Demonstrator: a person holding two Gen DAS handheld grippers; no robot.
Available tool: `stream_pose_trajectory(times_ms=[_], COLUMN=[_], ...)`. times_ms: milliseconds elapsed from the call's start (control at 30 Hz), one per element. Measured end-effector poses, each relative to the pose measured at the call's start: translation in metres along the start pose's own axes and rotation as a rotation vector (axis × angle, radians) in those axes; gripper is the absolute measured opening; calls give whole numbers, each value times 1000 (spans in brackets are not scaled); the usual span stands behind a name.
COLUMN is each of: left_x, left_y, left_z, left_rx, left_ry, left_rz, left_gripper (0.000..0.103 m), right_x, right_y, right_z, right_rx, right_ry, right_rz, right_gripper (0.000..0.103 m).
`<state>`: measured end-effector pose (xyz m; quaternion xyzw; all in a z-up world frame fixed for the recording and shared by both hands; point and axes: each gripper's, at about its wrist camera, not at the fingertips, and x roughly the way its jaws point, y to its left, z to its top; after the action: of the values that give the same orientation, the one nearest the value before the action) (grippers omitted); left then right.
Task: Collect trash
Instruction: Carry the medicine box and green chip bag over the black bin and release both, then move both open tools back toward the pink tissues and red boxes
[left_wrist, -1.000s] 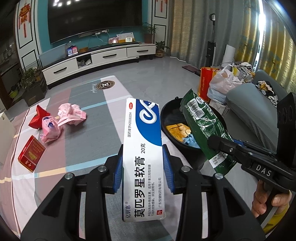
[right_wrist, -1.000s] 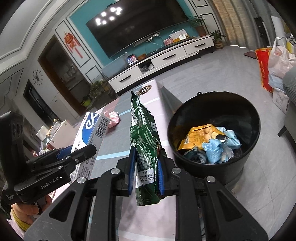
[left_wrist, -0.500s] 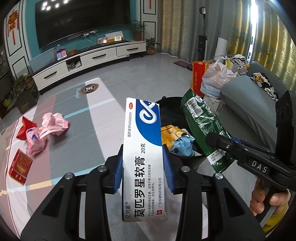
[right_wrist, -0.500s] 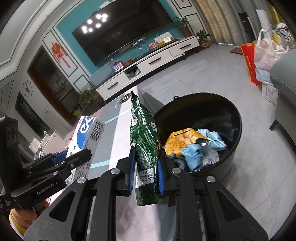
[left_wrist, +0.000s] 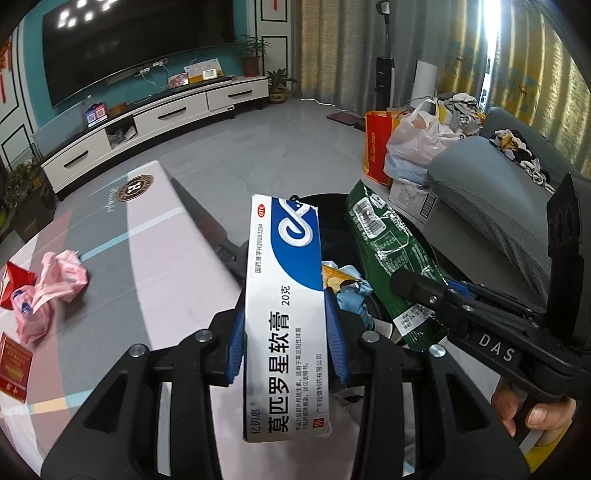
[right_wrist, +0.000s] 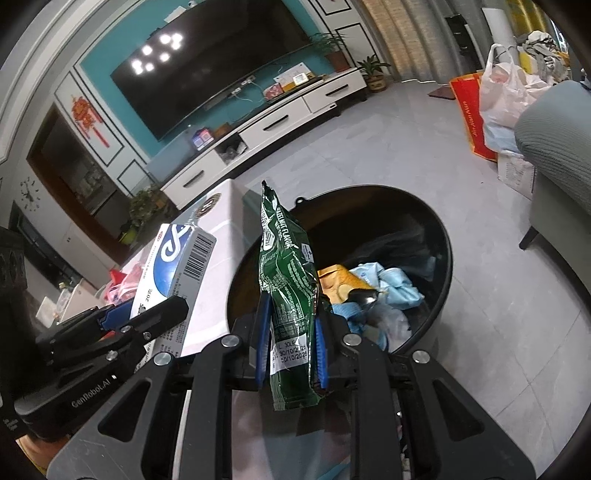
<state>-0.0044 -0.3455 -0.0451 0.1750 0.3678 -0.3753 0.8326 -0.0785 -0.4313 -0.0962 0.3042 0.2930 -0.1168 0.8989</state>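
Some trash is already in the black bin (right_wrist: 439, 236) past the surface's (left_wrist: 155, 273) right edge, pink wrappers (left_wrist: 55, 280) still wait near its left edge, the left tool (left_wrist: 286, 332) holds a white box (left_wrist: 284, 295) marked "20克", and the right tool (right_wrist: 291, 343) holds a green bag (right_wrist: 288, 280) dated "30/10/2025".

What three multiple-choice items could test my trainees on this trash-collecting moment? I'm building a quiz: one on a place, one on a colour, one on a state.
1. Where is the crumpled blue trash?
A. on the table
B. in the black bin
C. on the sofa

2. What colour is the snack bag?
A. green
B. yellow
C. pink

3. The left gripper is:
A. open, empty
B. shut on the ointment box
C. out of view

Key: B, it lies inside the bin's rim; A, its foil is green; B, both pads clamp the box.
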Motion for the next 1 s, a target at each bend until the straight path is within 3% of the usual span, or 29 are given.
stream_pose_trajectory(times_ms=[533, 767, 1000], left_x=[31, 25, 6], left_y=[-16, -9, 1], left_z=[11, 12, 7], left_rx=[32, 13, -6], left_ry=[15, 3, -13], left_rz=[11, 17, 49], left_gripper=[40, 64, 84], right_x=[14, 11, -4], right_y=[0, -4, 7], right_z=[10, 14, 12], right_rx=[-16, -7, -26], right_ry=[-19, -27, -37], right_rz=[-72, -89, -91], right_gripper=[27, 37, 41])
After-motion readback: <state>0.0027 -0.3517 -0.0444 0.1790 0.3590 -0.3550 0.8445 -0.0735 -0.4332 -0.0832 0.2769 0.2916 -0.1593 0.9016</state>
